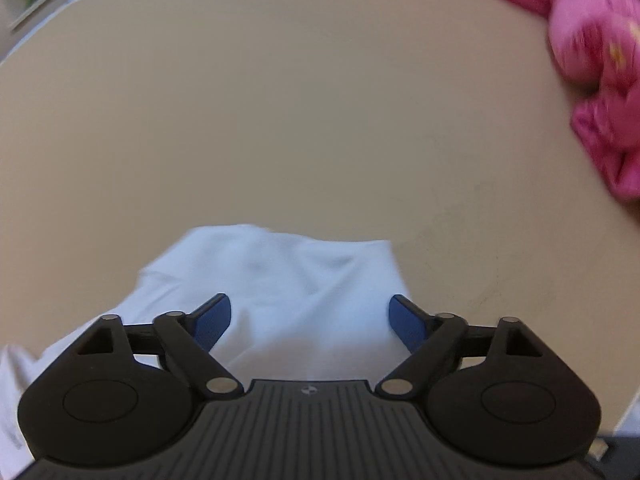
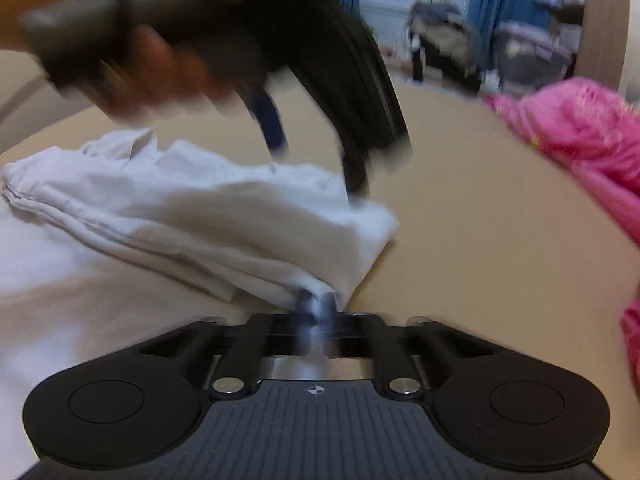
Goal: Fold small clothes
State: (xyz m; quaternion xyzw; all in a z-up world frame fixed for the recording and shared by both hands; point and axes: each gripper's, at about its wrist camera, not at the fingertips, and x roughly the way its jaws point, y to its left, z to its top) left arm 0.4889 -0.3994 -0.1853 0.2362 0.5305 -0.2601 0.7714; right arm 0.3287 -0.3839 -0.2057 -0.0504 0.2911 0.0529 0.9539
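Right gripper [image 2: 316,306] is clamped on the white garment's [image 2: 224,216] corner, lower centre – left gripper [image 1: 310,316] hangs open above it (blurry), pink clothes [image 2: 576,136] upper right.

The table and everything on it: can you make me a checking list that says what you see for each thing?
Surface: beige table, mostly bare, with faint marks towards the right in the left wrist view.
Job's things: white garment, partly folded and rumpled, lying on the table.
Clutter: pink garment, bunched up at the table's far right, apart from the white one.
Grippers: left gripper open above the white garment, with cloth under the gap between its jaws; right gripper shut on a corner of the white garment. A hand holds the left gripper, blurred.
Cables: nothing seen.
Surroundings: blue curtains and blurred furniture beyond the table.
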